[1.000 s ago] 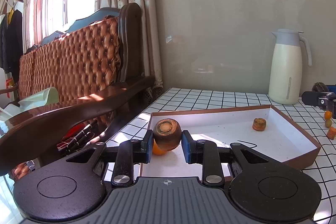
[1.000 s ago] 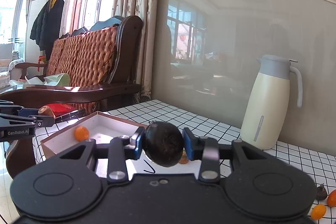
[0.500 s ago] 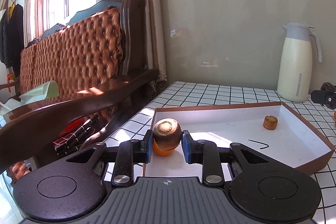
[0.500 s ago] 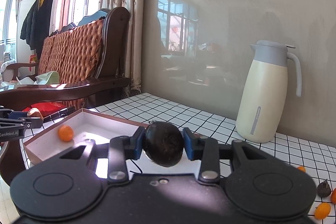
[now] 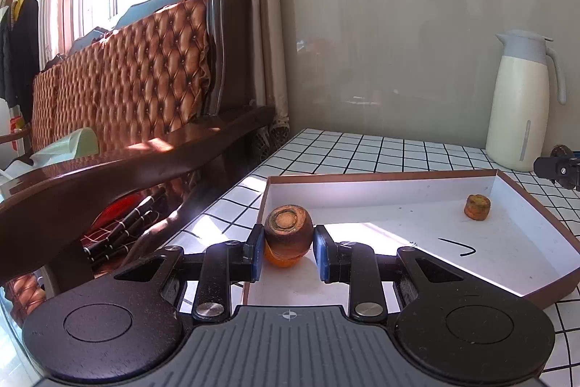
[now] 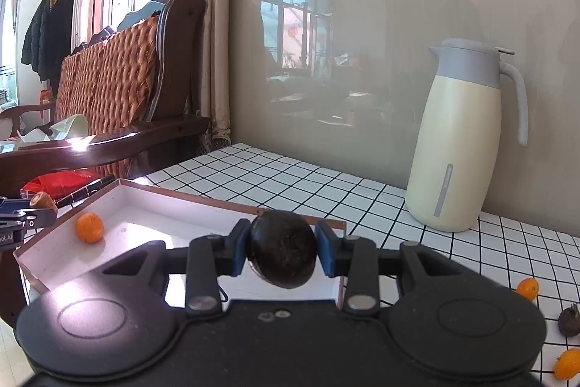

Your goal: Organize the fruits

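A white table with a black grid (image 5: 362, 155) stands against a grey wall panel, with a tufted brown sofa (image 5: 123, 75) and curtains off its left edge and sunlight pouring over everything. A cream thermos jug (image 6: 467, 140) stands at the table's back edge, near the wall. On the table lies a shallow white tray with a brown rim (image 5: 536, 202), and I have both tools over it.

My left gripper (image 5: 286, 251) is clamped on a brown carrot stub (image 5: 289, 231), cut end facing me, both blue pads pressed to its sides. I hold it at the tray's near left corner, directly over a small orange fruit (image 5: 281, 260) (only its lower edge peeks out under the stub from this view). The right wrist view shows that fruit (image 6: 90, 227) lying on the tray floor near the left wall. A second carrot piece (image 5: 477, 206) sits upright toward the tray's far right corner, well apart from my grip.

My right gripper (image 6: 282, 252) is closed on a dark round fruit (image 6: 282, 249), held at the tray's right-hand rim. Beyond that rim, on the bare table toward its right edge, lie two small orange fruits (image 6: 527, 288) (image 6: 568, 363) and a dark pointed one (image 6: 570, 321) between them.
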Available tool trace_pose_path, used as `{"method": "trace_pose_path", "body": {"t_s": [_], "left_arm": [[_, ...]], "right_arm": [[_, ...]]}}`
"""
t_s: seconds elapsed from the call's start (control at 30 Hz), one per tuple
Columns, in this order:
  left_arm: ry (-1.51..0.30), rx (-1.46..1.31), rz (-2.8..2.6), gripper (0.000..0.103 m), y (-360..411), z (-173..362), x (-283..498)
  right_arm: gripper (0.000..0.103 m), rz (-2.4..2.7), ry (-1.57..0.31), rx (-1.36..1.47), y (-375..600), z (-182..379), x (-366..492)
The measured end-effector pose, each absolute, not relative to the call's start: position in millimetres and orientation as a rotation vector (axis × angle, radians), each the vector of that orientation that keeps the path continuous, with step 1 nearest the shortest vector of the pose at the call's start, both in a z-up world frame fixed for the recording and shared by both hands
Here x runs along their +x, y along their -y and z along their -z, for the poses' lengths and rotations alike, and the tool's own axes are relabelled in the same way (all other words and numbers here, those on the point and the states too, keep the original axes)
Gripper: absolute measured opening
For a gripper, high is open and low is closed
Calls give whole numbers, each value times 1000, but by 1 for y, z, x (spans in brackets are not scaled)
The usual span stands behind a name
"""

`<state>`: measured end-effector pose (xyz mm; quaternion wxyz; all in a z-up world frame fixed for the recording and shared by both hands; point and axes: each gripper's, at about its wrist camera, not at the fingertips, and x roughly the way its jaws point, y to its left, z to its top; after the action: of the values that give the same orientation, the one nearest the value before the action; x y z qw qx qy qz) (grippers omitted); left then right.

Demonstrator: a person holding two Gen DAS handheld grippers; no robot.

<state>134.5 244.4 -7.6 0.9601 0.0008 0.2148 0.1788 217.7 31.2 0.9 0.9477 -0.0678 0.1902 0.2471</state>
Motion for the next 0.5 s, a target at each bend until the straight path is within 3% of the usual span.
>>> {"method": "trace_pose_path", "body": {"t_s": [0.5], "left_arm": [[-460,-5,-370,29,-251,15,144]], "right_arm": [[30,-503,-431,-147,-39,6,233]]}}
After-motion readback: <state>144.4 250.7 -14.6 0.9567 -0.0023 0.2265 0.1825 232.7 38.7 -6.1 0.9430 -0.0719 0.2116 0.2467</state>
